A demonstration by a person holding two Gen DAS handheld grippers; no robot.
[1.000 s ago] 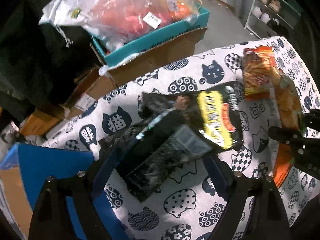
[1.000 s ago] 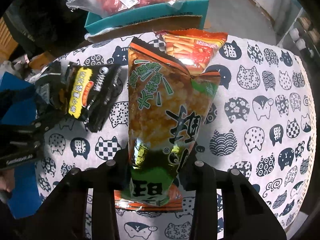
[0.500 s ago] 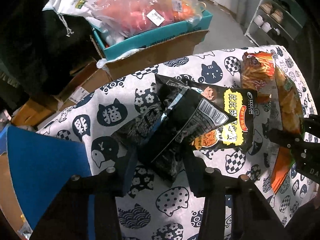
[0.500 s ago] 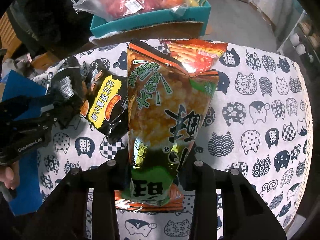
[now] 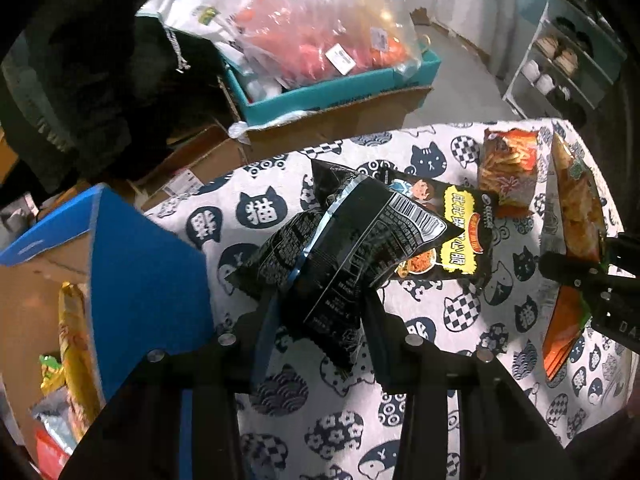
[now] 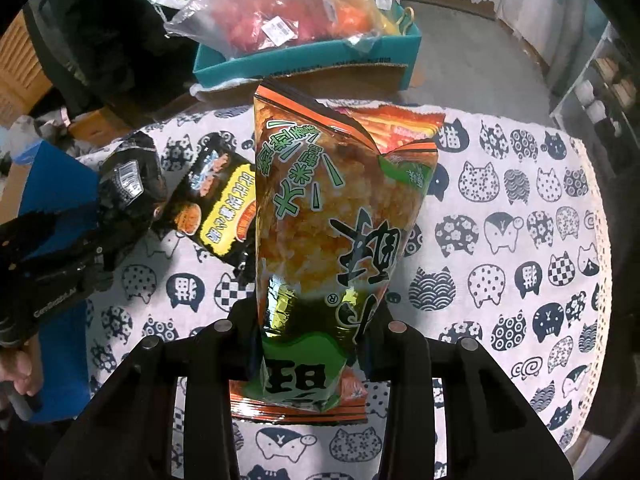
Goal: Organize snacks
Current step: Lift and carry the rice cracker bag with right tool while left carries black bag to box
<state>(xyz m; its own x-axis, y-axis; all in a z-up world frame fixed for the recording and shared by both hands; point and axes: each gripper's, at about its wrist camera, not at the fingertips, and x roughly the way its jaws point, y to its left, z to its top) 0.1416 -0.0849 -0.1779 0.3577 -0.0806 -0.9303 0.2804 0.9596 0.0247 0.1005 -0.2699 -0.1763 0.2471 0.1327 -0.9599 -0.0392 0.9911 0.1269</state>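
Observation:
My left gripper [image 5: 320, 312] is shut on a black snack bag [image 5: 340, 256] and holds it above the cat-print tablecloth [image 5: 460, 380], near a blue box [image 5: 148, 280] at the left. My right gripper [image 6: 312, 320] is shut on a green and orange rice-cracker bag [image 6: 332, 232], held upright over the table. A black and yellow snack bag [image 5: 460, 236] lies on the cloth; it also shows in the right wrist view [image 6: 220, 208]. A red fries bag [image 5: 506, 168] lies at the far edge, partly hidden in the right wrist view [image 6: 400, 124].
The blue box holds several snack packs [image 5: 72, 344]. Beyond the table stands a teal box [image 5: 340, 92] on cardboard, filled with plastic bags. A shelf unit [image 5: 568, 60] stands at the back right. The table's edge runs along the right [image 6: 600, 240].
My left gripper has closed on the black snack bag, lifted it and carried it left toward the blue box. The right gripper has held its bag almost still.

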